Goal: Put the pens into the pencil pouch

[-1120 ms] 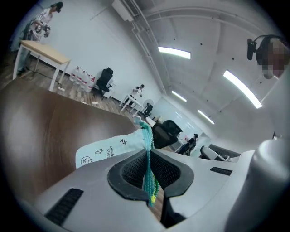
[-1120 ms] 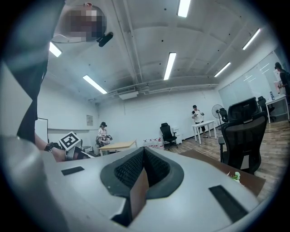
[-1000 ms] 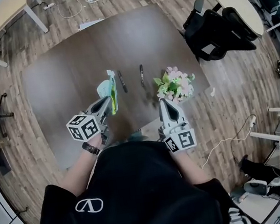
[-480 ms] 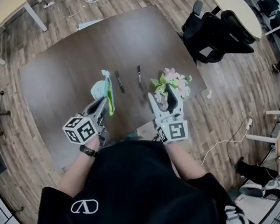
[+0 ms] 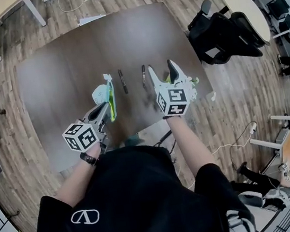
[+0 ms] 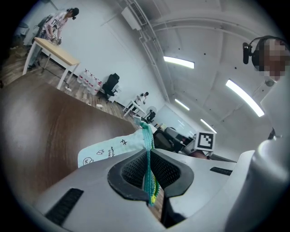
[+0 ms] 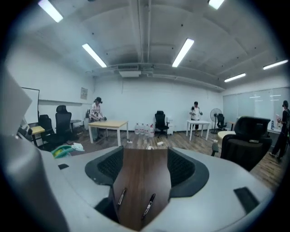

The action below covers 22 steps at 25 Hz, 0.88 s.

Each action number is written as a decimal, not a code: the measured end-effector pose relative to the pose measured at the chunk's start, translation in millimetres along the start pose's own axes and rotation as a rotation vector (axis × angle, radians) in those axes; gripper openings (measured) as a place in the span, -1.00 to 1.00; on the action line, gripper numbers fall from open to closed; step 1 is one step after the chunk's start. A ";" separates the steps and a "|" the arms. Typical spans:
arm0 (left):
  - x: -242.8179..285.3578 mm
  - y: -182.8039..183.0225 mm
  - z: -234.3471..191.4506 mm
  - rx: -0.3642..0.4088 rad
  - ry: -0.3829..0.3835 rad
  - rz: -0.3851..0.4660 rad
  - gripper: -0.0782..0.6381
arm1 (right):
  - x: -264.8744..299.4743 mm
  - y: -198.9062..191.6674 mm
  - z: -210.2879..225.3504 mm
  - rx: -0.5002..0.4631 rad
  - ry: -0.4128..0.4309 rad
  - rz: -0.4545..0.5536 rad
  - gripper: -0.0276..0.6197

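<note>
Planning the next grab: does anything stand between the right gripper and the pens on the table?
Nothing visible. The right gripper, its jaws opening with nothing between them, looks straight at both pens over bare table.

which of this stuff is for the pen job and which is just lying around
For the job: pouch, clamped in the left gripper; left pen and right pen on the table.
Just lying about: flowers, office chairs, round table.

I work in an open office: black swivel chairs (image 5: 224,29), light desks (image 7: 108,124), long ceiling lamps (image 7: 183,52), wooden floor (image 5: 237,89).
</note>
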<state>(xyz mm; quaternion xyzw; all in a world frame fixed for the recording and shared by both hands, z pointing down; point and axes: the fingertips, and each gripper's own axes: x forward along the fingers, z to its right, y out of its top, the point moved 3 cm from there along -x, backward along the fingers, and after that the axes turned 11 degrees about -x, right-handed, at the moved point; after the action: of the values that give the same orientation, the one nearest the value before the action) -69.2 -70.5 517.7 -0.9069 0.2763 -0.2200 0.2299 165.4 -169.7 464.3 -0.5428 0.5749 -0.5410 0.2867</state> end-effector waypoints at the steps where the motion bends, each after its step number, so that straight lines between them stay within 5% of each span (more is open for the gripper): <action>1: -1.5 -1.2 -3.2 -0.006 0.004 -0.001 -0.72 | 16.6 -11.7 -2.6 0.010 0.021 -0.061 -0.01; 12: -18.3 -13.0 -32.2 -0.067 0.066 -0.011 -0.72 | 132.3 -174.6 -37.4 0.130 0.135 -0.601 -0.11; 22: -22.4 -28.8 -45.5 -0.104 0.105 -0.020 -0.72 | 161.2 -266.8 -35.0 0.226 0.148 -0.868 -0.26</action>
<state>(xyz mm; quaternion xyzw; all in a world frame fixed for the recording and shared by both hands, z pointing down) -98.4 -49.1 563.4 -0.9075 0.2899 -0.2550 0.1654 177.3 -262.8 763.6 -0.6587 0.2504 -0.7079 0.0489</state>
